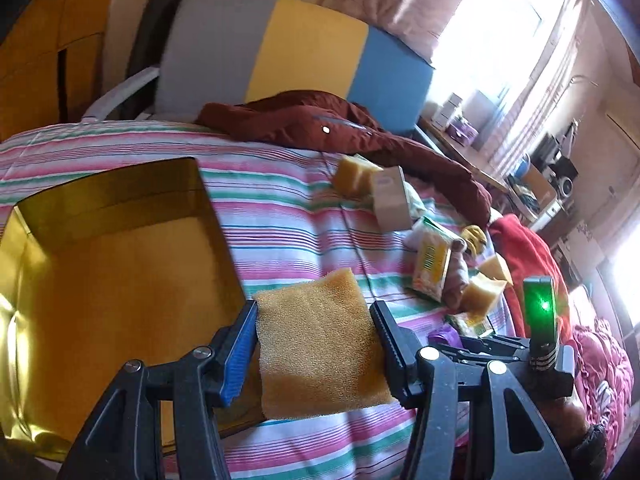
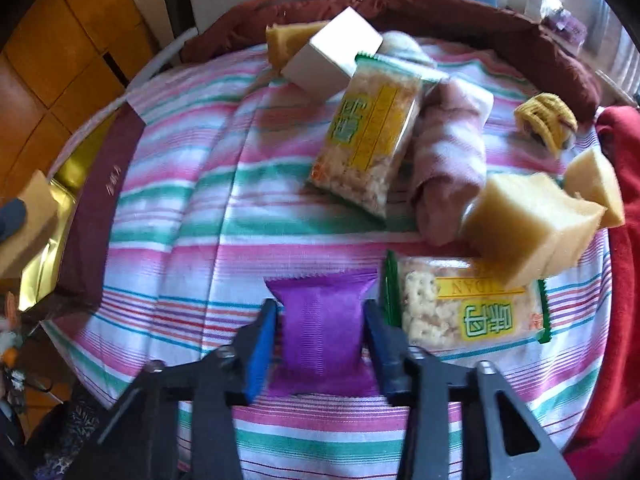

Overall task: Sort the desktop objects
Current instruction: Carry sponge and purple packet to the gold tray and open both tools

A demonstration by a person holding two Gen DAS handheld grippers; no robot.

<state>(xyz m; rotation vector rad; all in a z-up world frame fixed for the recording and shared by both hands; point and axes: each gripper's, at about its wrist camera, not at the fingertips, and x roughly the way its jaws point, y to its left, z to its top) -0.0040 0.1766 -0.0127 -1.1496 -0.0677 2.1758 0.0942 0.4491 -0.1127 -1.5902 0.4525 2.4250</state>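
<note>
Left wrist view: left gripper [image 1: 316,344] clamped on a flat yellow sponge [image 1: 316,344], one pad against each side edge. Sponge's long axis runs away from the camera, along the fingers; far end tilts slightly left, toward the gold-lined box [image 1: 100,280]. Sponge sits just right of the box's near right wall, above the striped bedspread [image 1: 280,216]. Box open, its long side also running away from the camera.

Right wrist view: right gripper [image 2: 322,332] closed around a purple sachet [image 2: 322,320], blue pads pressed to its left and right edges. Sachet's long axis points forward along the fingers, crimped end farthest from the camera. Whether it is lifted off the bedspread or still resting on it, cannot tell.

Just right of the sachet: a clear snack packet [image 2: 464,308] lying crosswise, green print upside down. A second snack packet [image 2: 368,136] lies farther off, long axis tilted up-right. Beside it a rolled pink cloth [image 2: 448,148]; pale foam blocks [image 2: 528,224] touch the near packet's top edge. A small white carton [image 2: 332,56] sits at the far side, corner-on.

Surface: quilted bedspread, pink, green and white stripes. A maroon garment [image 1: 320,124] is bunched along its far edge, red fabric [image 2: 624,240] at right. Beyond: a headboard panel [image 1: 296,52] in grey, yellow and blue, a bright curtained window [image 1: 504,32], a cluttered desk [image 1: 480,160], wooden cabinets [image 2: 60,52] at left.
</note>
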